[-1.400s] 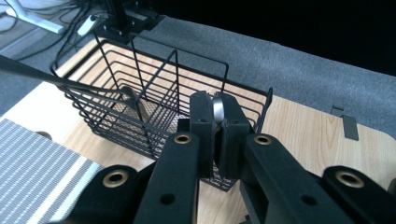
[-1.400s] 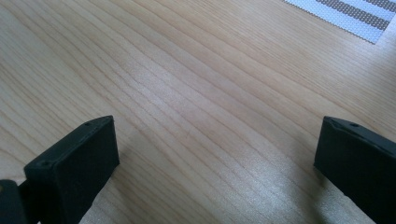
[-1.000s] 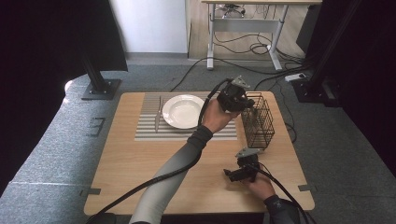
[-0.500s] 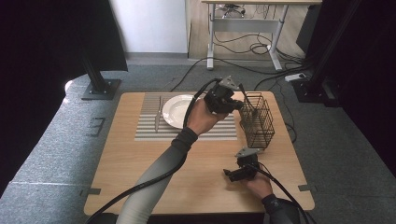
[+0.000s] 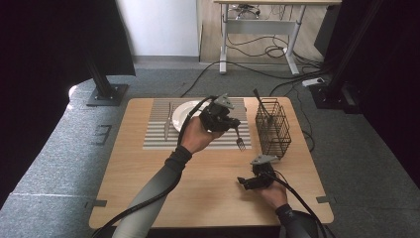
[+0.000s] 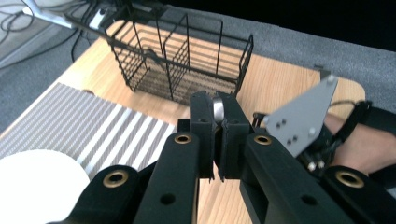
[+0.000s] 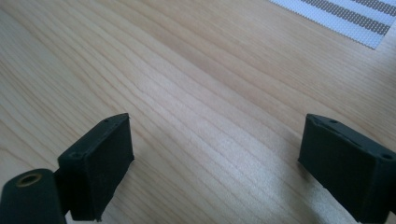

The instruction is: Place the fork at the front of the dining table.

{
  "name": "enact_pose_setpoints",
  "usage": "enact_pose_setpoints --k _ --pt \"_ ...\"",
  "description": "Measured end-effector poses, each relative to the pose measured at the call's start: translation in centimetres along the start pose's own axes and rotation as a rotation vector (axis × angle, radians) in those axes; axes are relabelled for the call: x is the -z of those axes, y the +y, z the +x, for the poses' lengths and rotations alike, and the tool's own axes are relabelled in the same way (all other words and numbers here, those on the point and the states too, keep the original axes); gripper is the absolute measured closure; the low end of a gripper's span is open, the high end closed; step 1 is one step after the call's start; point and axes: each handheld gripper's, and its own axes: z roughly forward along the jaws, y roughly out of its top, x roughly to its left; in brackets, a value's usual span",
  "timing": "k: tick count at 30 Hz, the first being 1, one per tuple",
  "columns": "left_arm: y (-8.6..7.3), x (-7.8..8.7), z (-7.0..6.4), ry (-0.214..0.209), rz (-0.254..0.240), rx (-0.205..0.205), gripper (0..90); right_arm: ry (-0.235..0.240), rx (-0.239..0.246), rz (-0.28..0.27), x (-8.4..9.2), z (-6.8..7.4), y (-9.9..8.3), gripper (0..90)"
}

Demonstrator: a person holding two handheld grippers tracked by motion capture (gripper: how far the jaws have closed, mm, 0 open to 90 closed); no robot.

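Your left gripper (image 5: 233, 122) is clamped on the fork (image 5: 239, 139), tines hanging down, likely for placing beside the plate (image 5: 182, 112) at its nine o'clock. Your right gripper (image 7: 219, 158) rests jaws apart, holding nothing, on the table (image 5: 148, 173).

From above the near edge, the whole wooden surface (image 5: 148, 198) is looked down on by the high view, facing forward, with grey floor seen beyond. The left gripper view is carried close over the surface, aimed along its own jaws toward the wire basket (image 6: 187, 56); the basket (image 5: 273, 128), the striped mat (image 6: 79, 130) and the white plate (image 6: 37, 186) are shared with the high view. The right gripper view is held very near the wood (image 7: 196, 93), angled down, with a mat corner (image 7: 355, 18) caught.
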Motion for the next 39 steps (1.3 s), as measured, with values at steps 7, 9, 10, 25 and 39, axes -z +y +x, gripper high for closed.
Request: enact_pose_setpoints --k 7,9,10,25,39 --pt "-1.9 -0.6 0.1 -0.013 0.031 0.004 86.6 0.014 0.01 -0.054 0.8 -0.2 1.9 12.8" --pt "-2.2 -0.8 0.1 -0.014 0.036 0.003 86.6 0.01 0.029 -0.077 1.0 -0.1 2.7 14.0" --pt "-2.3 -0.8 0.1 -0.016 0.041 0.0 86.7 0.013 0.047 -0.087 1.1 0.0 3.1 16.0" --pt "-2.8 -1.6 -0.1 -0.015 0.086 0.001 86.7 -0.006 0.163 -0.174 1.7 1.4 9.3 61.8" --pt "-3.2 -2.1 -0.1 0.022 -0.014 -0.035 73.8 -0.01 0.16 -0.2 1.8 2.1 10.3 83.8"
